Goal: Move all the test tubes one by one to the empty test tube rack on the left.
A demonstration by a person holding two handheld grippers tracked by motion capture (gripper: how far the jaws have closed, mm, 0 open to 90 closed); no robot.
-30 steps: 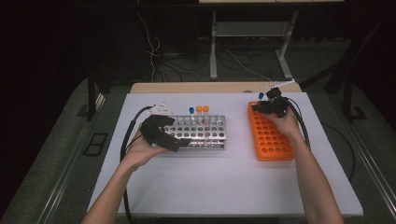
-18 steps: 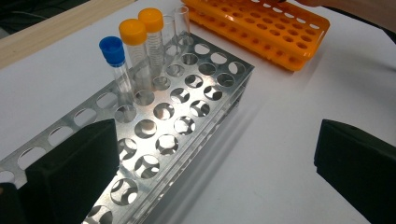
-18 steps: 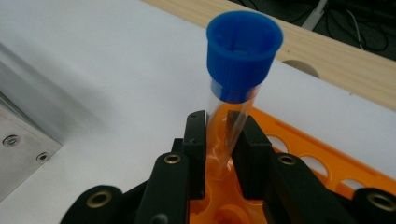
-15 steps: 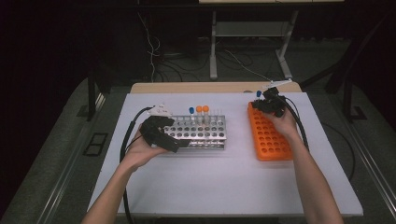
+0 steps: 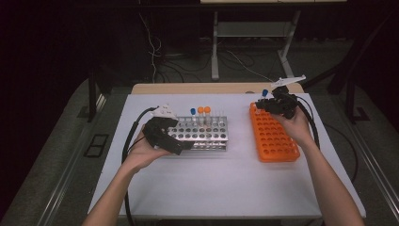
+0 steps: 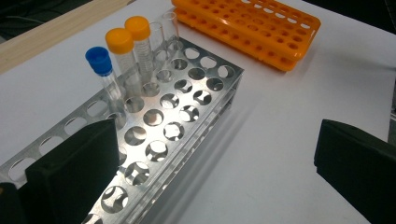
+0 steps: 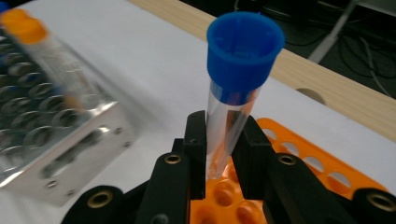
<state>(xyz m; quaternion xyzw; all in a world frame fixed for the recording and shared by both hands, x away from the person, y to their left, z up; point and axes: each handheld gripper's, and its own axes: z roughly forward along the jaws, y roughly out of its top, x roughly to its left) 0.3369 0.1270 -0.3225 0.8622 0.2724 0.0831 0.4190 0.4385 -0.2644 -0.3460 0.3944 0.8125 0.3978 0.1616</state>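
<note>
Your right gripper (image 7: 223, 154) has its jaws closed on a clear tube (image 7: 231, 112) with a blue cap, held upright just above the far end of the orange rack (image 5: 274, 133). Your left gripper (image 5: 170, 141) rests at the metal rack (image 6: 177, 112) on the white desk (image 5: 226, 179), jaws wide open, apparently holding nothing.

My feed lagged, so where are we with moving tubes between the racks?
Nothing sits in the orange rack yet. In hand: the right tongs grip a blue-capped tube above that rack's far end. Left: a blue-capped tube and two orange-capped tubes stand in the metal rack, beside the open left tongs.
</note>
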